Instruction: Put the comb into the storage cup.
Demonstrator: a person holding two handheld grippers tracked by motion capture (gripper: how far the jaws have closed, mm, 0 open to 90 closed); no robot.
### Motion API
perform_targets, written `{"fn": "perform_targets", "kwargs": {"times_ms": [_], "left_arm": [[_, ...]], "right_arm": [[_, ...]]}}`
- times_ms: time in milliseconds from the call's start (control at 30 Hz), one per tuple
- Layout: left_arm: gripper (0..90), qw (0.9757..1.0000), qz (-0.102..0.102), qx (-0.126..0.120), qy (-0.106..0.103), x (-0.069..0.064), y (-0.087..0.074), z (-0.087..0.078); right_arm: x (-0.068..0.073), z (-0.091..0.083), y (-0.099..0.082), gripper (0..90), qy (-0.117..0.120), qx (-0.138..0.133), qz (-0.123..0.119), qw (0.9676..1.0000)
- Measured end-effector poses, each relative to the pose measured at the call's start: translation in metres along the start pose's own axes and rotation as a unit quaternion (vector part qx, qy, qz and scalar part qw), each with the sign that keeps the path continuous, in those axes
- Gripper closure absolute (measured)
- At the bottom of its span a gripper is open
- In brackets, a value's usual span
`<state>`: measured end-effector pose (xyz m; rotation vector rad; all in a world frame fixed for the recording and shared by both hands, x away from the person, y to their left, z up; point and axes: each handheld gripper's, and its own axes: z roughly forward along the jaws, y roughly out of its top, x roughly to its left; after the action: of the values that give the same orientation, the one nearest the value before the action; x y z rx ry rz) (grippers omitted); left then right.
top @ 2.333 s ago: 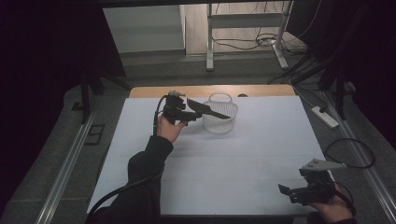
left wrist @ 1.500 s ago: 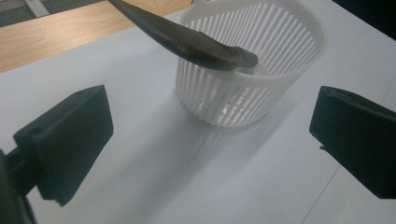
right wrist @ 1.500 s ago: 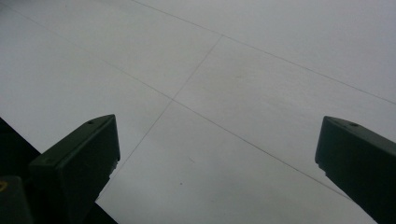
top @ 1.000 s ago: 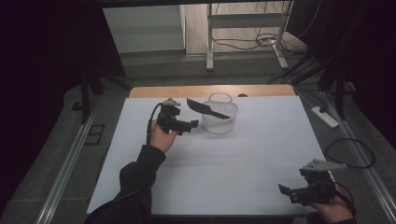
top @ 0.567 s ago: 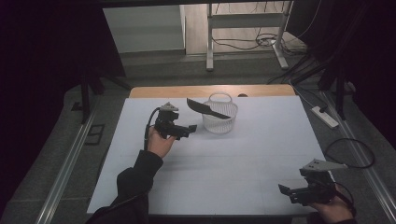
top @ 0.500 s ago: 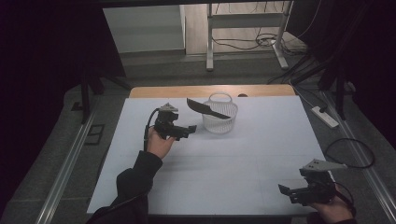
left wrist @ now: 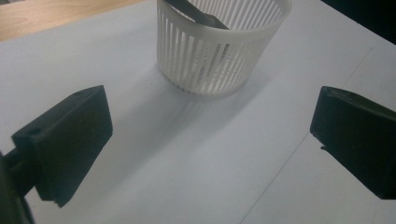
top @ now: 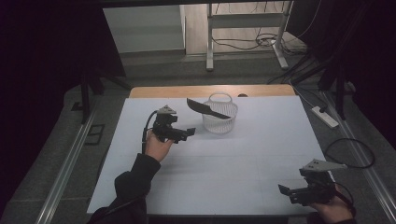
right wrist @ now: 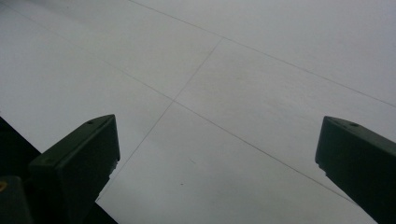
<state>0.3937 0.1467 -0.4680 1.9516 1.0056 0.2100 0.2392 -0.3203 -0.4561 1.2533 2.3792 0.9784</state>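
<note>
the black utensil [top: 207, 108] now lies across the rim of the white slatted basket [top: 219, 122], its darker end sticking out past the basket's left side and the rest slanting down inside. 2.3 s ago my left gripper [top: 187, 134] was up at the basket with that utensil between its jaws; since then i have let go and drawn back, so it sits a little to the left of the basket and nearer to me, well clear of the rim. i judge the drop is done and this is the retreat after it.

from the left gripper view, the basket [left wrist: 219, 42] stands straight ahead of my 2 jaws, which are spread wide with nothing but bare white table [left wrist: 196, 177] between them. a dark strip of the utensil [left wrist: 198, 14] shows over the basket's near wall.

my left hand [top: 158, 145] holds the tool low and roughly level, aimed at the basket, forearm running back toward me.

my right gripper [top: 286, 191] rests far from the basket, at the table's near right corner, unmoved over these seconds, jaws wide apart over empty surface, pointing left.
</note>
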Motion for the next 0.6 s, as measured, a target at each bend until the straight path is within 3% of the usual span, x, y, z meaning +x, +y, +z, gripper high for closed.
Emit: {"fn": "perform_targets", "kwargs": {"times_ms": [200,600], "left_arm": [[0.0,0.9998,-0.016,0.001,-0.009,0.002,-0.004,-0.003],[0.0,0.9998,-0.014,-0.008,-0.013,0.000,-0.008,-0.014]], "right_arm": [[0.000,0.000,0.000,0.0,-0.002,0.000,-0.002,1.0000],[0.000,0.000,0.000,0.0,-0.001,0.001,-0.001,1.0000]]}}
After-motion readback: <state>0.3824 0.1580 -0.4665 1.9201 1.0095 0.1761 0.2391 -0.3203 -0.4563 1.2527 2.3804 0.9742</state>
